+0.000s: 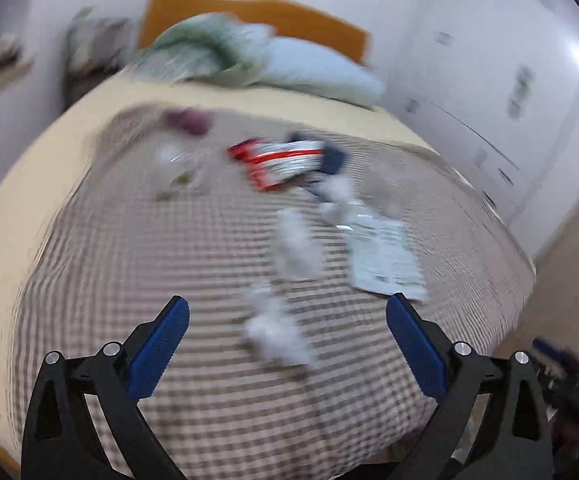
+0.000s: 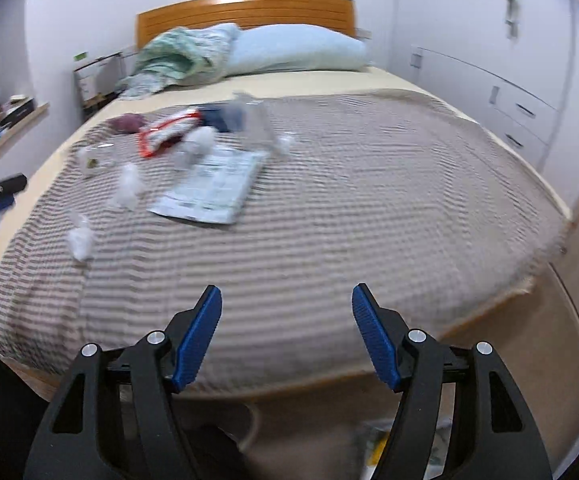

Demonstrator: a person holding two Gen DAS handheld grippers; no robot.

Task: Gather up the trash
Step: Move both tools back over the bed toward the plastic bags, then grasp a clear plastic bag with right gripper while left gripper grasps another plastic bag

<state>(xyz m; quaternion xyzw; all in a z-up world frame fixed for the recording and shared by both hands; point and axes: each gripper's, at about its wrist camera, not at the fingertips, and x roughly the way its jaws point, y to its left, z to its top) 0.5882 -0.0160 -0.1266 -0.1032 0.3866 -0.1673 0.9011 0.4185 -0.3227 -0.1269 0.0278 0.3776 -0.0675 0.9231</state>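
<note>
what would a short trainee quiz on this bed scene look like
1. True or false: the left hand-held gripper is shut on a tissue.
2. Which piece of trash lies nearest the foot of the bed: A the red and white wrapper, B a crumpled white tissue, C the printed paper sheet?
3. Fill in: the trash lies on a striped ____.

Key: 1 false, both grippers are open and empty; 2 B; 3 blanket.

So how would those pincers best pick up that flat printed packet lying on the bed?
Probably by an edge. The flat printed packet lies flush on the striped blanket, so come from above at its near edge, one finger sliding under. Both grippers, left gripper and right gripper, are open and empty.
</note>
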